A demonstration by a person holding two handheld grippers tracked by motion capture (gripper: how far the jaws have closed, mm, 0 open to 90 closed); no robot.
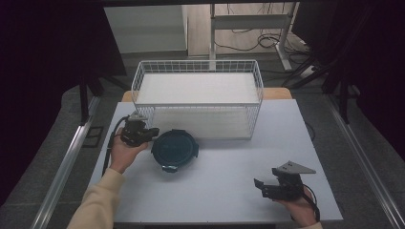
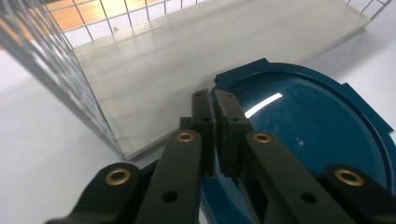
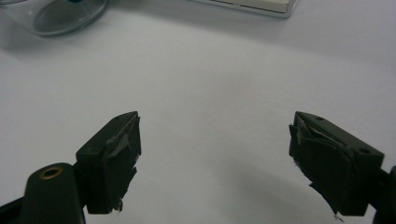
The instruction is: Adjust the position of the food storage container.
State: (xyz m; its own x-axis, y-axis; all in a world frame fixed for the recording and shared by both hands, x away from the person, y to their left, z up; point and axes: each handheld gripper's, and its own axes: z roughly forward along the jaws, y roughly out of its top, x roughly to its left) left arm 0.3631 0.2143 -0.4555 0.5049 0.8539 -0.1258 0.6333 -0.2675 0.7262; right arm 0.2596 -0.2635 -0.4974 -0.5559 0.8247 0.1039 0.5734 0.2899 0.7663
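No readable writing on any item. A round dark-blue lid [image 1: 174,149] lies on the counter [image 1: 229,191] before a white wire basket [image 1: 198,98]. My left gripper [image 2: 214,108], jaws pressed together, sits at its rim. My right gripper [image 3: 215,140], jaws spread, holds nothing.

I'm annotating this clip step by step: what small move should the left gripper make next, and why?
Probably lift slightly. The left gripper has its fingers nearly closed at the near rim of the blue lidded container, seemingly pinching its edge, which sits on the table just in front of the white wire rack. The right gripper rests open, well apart, so the left does the work.
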